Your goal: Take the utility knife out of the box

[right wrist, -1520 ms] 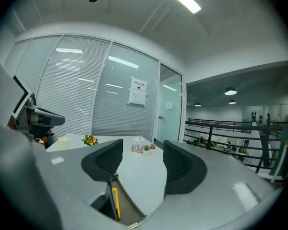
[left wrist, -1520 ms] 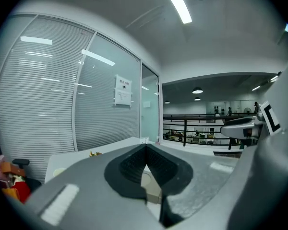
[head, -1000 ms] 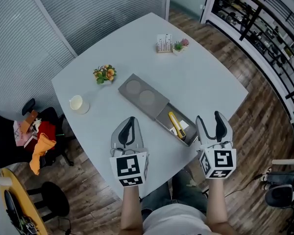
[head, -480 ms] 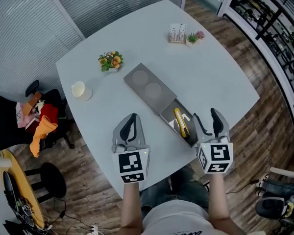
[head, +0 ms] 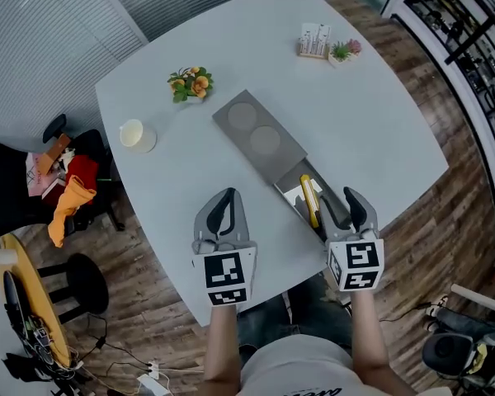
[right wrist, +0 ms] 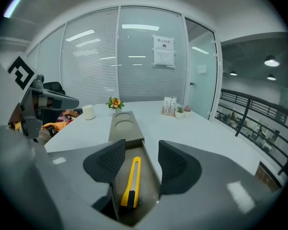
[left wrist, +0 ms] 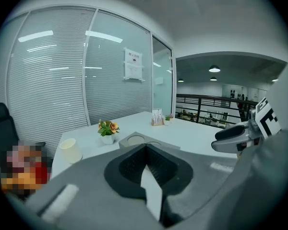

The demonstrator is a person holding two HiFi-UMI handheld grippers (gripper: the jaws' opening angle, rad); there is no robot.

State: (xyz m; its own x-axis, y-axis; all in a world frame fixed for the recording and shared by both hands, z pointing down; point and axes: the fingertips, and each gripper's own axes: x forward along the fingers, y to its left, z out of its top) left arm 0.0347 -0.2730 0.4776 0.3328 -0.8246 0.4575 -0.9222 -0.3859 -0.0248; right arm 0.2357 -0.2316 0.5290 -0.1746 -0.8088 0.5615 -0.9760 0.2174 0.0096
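Observation:
A grey box (head: 262, 139) lies on the white table (head: 371, 122), its drawer (head: 295, 190) pulled out toward me. In the drawer rests the yellow utility knife (head: 311, 201), also plain in the right gripper view (right wrist: 131, 180). My right gripper (head: 339, 196) hovers over the drawer's near end, open; its jaws have just been closing a little, and the knife lies below the gap (right wrist: 141, 150), untouched. My left gripper (head: 224, 198) hangs over bare table left of the drawer, shut and empty (left wrist: 145, 150).
A small flower pot (head: 190, 82) and a white cup (head: 136, 134) stand at the table's far left. A card holder (head: 315, 40) and tiny plant (head: 344, 50) sit at the far edge. A chair with clothes (head: 45, 192) stands left of the table.
Both grippers have sunk toward the table. The right one has come down over the open drawer's near end, and its jaws stand slightly narrower.

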